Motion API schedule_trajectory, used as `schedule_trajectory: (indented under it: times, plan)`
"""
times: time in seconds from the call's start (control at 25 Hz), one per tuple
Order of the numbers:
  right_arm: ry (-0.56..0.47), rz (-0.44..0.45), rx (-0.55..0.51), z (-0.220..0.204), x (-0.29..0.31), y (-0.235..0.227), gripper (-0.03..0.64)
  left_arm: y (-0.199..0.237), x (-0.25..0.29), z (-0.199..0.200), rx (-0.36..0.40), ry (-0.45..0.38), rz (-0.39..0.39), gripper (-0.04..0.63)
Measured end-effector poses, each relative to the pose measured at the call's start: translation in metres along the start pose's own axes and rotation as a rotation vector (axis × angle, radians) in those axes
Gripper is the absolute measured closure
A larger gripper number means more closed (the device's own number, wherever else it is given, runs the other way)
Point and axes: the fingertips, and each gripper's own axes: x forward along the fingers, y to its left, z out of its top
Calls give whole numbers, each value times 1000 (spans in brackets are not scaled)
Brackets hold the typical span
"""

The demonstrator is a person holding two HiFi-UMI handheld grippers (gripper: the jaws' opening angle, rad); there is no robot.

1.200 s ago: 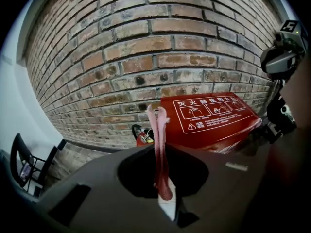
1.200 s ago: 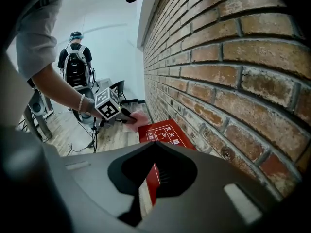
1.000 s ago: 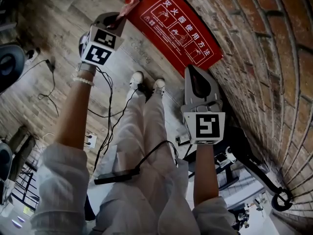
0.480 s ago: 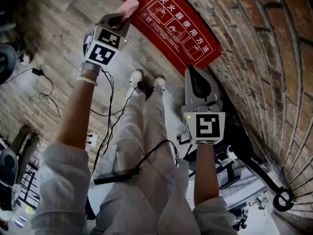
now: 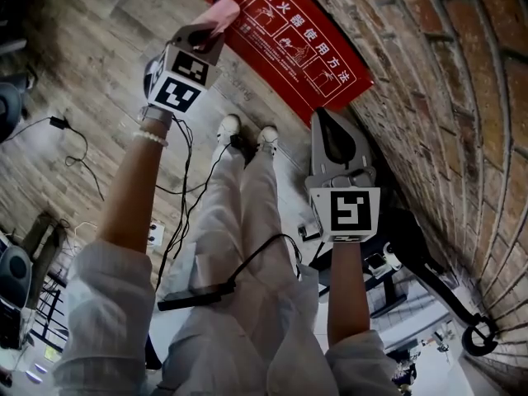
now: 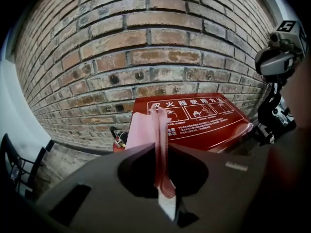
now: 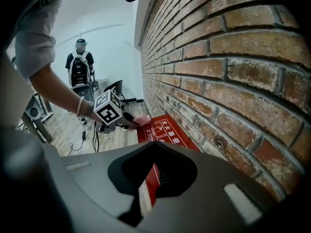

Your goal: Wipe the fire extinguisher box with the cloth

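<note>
The red fire extinguisher box with white print stands against the brick wall, and it shows again as the box and the box. My left gripper is shut on a pink cloth, which touches the box's far left corner. In the left gripper view the cloth hangs folded between the jaws of the left gripper. My right gripper hovers at the box's near end, jaws together and empty. Its own view shows the right gripper and the left gripper at the box.
A brick wall runs along the right. A red extinguisher stands beside the box. Cables lie on the wooden floor. A black scooter leans by the wall. A person with a backpack stands far off.
My left gripper has shifted slightly toward the box's far left corner, carrying the cloth along. The right gripper has stayed put.
</note>
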Motion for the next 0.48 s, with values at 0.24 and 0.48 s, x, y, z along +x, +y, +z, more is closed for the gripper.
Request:
schedule_trajectory:
  times: [0.24,0.48]
  plan:
    - [1,-5,3,-5,-5,-3,612,-20,4,5,25,-4,-29,586]
    - [-6,-8,8,-11,-12,-6,612,-41,8,7,44,-6,-56,586]
